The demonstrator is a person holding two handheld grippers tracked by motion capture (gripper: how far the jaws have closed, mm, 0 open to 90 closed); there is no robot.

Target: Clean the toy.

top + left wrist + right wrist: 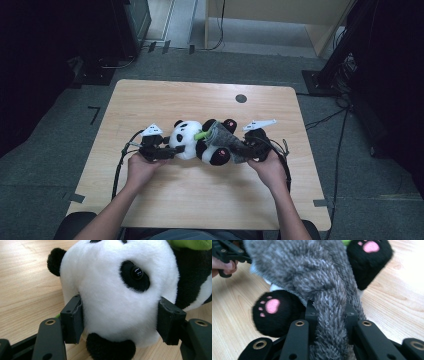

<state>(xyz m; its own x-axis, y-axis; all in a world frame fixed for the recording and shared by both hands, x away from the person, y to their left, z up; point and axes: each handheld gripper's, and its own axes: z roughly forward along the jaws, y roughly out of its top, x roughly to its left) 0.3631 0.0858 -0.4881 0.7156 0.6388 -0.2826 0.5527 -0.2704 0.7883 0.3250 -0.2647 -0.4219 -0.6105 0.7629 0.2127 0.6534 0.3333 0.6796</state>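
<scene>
My left gripper (167, 148) is clamped on the head of the toy panda (192, 141): in the left gripper view the jaws stand part way apart with the white plush head (117, 290) pressed between the two pads, one black ear just below them and the other up to the left. The panda lies on its back on the wooden table (200, 100), directly ahead of that gripper and stretching away toward my other hand.

My right gripper (250, 150) is pinched tight on a grey fuzzy cloth (227, 142). In the right gripper view the jaws squeeze a narrow bunch of the cloth (329, 315), and the rest of it spreads out ahead of the jaws over the panda's body. One black foot with a pink paw print (272, 312) sits just to the left of the jaws, touching the cloth; a second foot (368, 260) lies farther ahead to the right. A green bit (201, 135) pokes out at the panda's chest, beside the cloth's far edge.
</scene>
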